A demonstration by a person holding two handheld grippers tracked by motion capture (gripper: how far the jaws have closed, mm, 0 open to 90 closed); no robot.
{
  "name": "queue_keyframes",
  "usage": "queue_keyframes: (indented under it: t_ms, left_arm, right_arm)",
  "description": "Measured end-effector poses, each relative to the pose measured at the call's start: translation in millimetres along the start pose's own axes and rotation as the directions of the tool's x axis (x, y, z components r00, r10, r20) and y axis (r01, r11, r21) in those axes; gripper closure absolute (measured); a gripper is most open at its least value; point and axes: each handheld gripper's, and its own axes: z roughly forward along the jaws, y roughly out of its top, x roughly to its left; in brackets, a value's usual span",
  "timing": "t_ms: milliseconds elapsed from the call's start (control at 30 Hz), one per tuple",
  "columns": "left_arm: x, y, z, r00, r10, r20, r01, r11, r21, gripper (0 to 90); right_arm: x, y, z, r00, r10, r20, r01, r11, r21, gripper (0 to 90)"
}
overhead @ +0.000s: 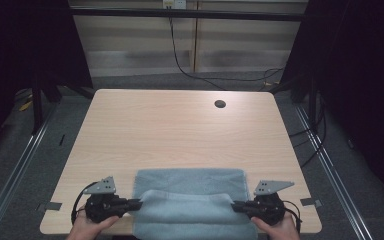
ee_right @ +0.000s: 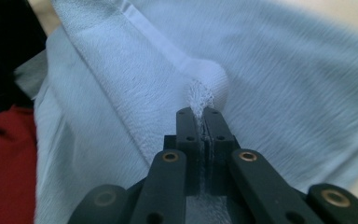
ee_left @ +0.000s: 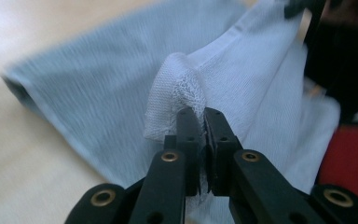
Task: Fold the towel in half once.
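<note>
While a pale blue towel (overhead: 192, 200) lies at the near edge of the wooden worktop (overhead: 180, 125), both grippers hold it by its near corners. The left gripper (overhead: 136, 204) has its jaws closed on a bunched fold of the cloth at the towel's left side, and the left gripper view shows the fabric pinched between them (ee_left: 177, 88). The right gripper (overhead: 236, 205) has its jaws clamped on the opposite corner, the cloth squeezed tight between them (ee_right: 203, 88). Between the two grippers the near part of the towel is raised and doubled over the flat part behind it. A hand (overhead: 87, 227) holds each gripper from below.
</note>
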Motion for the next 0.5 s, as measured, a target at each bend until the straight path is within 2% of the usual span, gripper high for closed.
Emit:
queue_keyframes:
  t_ms: [33, 67, 100, 133, 167, 200, 267, 367, 400, 433, 500]
  left_arm:
    - [0.0, -4.4, 2.7, 0.9995, -0.026, 0.016, 0.026, 0.9996, 0.007, 86.1]
    - [-1.6, -7.3, 6.9, 0.9999, 0.000, -0.014, 0.000, 0.9989, 0.048, 86.1]
    - [-1.5, -8.3, 9.7, 0.9997, 0.013, -0.021, -0.011, 0.9977, 0.067, 86.1]
    - [-0.3, -9.3, 14.3, 0.9992, 0.016, -0.036, -0.013, 0.9965, 0.082, 86.1]
    - [2.3, -9.6, 19.1, 0.9988, 0.019, -0.044, -0.015, 0.9954, 0.095, 86.1]
    - [4.8, -8.7, 22.7, 0.9985, 0.021, -0.051, -0.016, 0.9961, 0.087, 86.1]
    - [9.9, -4.1, 26.9, 0.9957, 0.035, -0.086, -0.029, 0.9966, 0.077, 86.2]
    - [22.0, 1.9, 30.2, 0.9946, 0.015, -0.102, -0.008, 0.9978, 0.066, 86.2]
    - [27.3, 4.5, 31.2, 0.9940, 0.001, -0.109, 0.006, 0.9982, 0.060, 86.2]
    - [32.9, 7.3, 32.0, 0.9927, -0.008, -0.121, 0.015, 0.9985, 0.052, 86.2]
    - [43.8, 14.1, 34.0, 0.9892, -0.008, -0.147, 0.016, 0.9987, 0.048, 86.2]
  right_arm:
    - [0.8, -5.7, 3.7, 0.9999, 0.008, -0.010, -0.008, 1.000, 0.011, 87.3]
    - [2.3, -10.3, 7.0, 1.0000, 0.001, 0.007, -0.001, 0.999, 0.035, 87.3]
    - [2.6, -14.5, 10.6, 0.9999, 0.011, 0.000, -0.011, 0.999, 0.047, 87.3]
    - [1.3, -16.2, 14.8, 0.9999, 0.012, 0.006, -0.012, 0.998, 0.066, 87.3]
    - [-0.6, -15.4, 16.4, 0.9995, 0.032, 0.003, -0.032, 0.997, 0.070, 87.3]
    - [-0.6, -15.4, 16.4, 0.9995, 0.032, 0.003, -0.032, 0.997, 0.070, 87.3]
    - [-8.1, -12.6, 21.6, 0.9980, 0.062, 0.009, -0.062, 0.996, 0.062, 87.4]
    - [-13.1, -8.6, 24.2, 0.9979, 0.062, 0.019, -0.063, 0.996, 0.058, 87.5]
    - [-17.1, -5.5, 26.4, 0.9977, 0.063, 0.023, -0.065, 0.996, 0.057, 87.5]
    - [-26.9, 2.9, 32.2, 0.9971, 0.065, 0.041, -0.067, 0.996, 0.053, 87.6]
    - [-32.5, 8.1, 35.9, 0.9969, 0.065, 0.044, -0.067, 0.996, 0.052, 87.5]
